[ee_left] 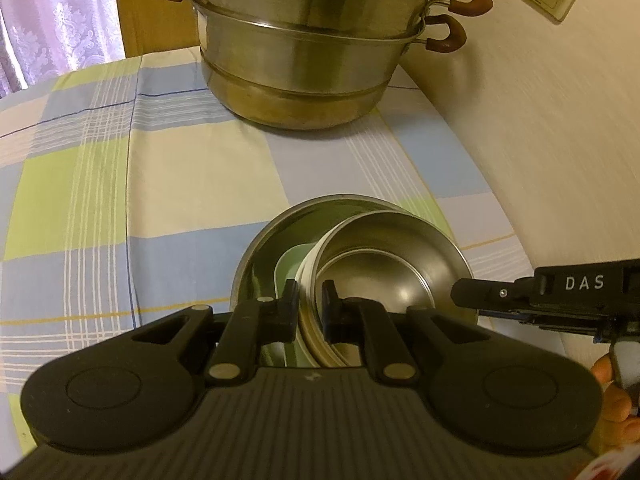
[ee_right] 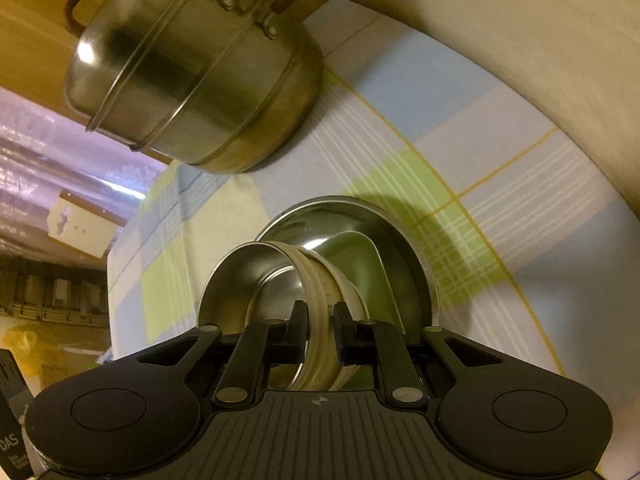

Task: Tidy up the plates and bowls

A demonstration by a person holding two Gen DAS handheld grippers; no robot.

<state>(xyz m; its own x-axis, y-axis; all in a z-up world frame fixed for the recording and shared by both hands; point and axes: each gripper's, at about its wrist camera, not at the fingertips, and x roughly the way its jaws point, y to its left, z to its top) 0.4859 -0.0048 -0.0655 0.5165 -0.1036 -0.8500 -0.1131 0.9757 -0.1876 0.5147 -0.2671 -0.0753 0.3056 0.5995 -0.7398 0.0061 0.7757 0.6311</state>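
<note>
Both grippers pinch the rim of the small steel bowl (ee_left: 384, 276) from opposite sides: my left gripper (ee_left: 310, 304) and my right gripper (ee_right: 320, 324). The bowl hangs tilted over the green dish (ee_left: 290, 268) inside the wide steel plate (ee_left: 256, 256). I judge I'm nesting it; next, level it and lower gently.

Steel bowl (ee_left: 384, 276) tilted inside a wider steel basin (ee_left: 264, 248), over a flat tray (ee_left: 290, 266) in that basin. Basin on the checked cloth (ee_left: 160, 184). Stacked steamer pot (ee_left: 304, 52) farther back on the cloth, well apart, near the wall (ee_left: 540, 120).
</note>
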